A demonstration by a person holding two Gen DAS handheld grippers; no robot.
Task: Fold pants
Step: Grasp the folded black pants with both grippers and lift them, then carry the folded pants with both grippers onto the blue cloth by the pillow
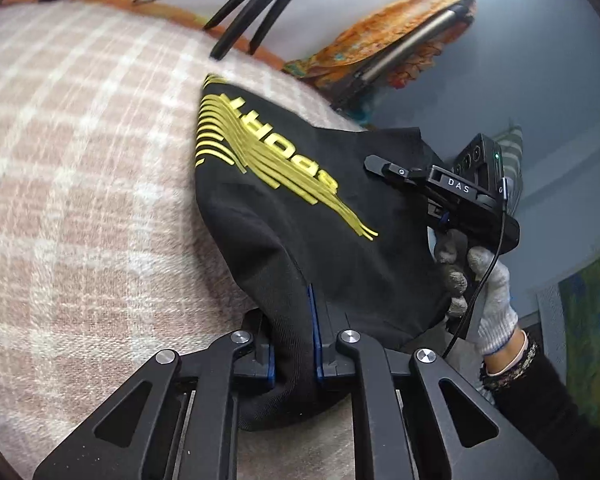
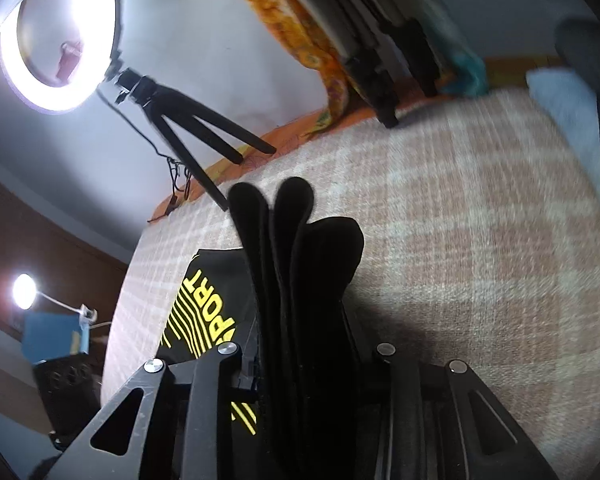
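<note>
Both tools, your left (image 1: 294,344) and right (image 2: 304,360), are clamped on the black SPORT pants (image 1: 300,208) lifted over the checked blanket (image 1: 80,160); mid-fold, next carry the held edge toward 11 o'clock, evenly.

Pink checked blanket (image 1: 80,152) underneath; lit ring light (image 2: 58,36) on black tripod (image 2: 204,140); orange patterned cloth (image 1: 396,28) behind

1 pants (image 1: 308,216), 2 claws (1 gloved hand (image 1: 488,292)), 1 blanket (image 1: 80,160).
</note>
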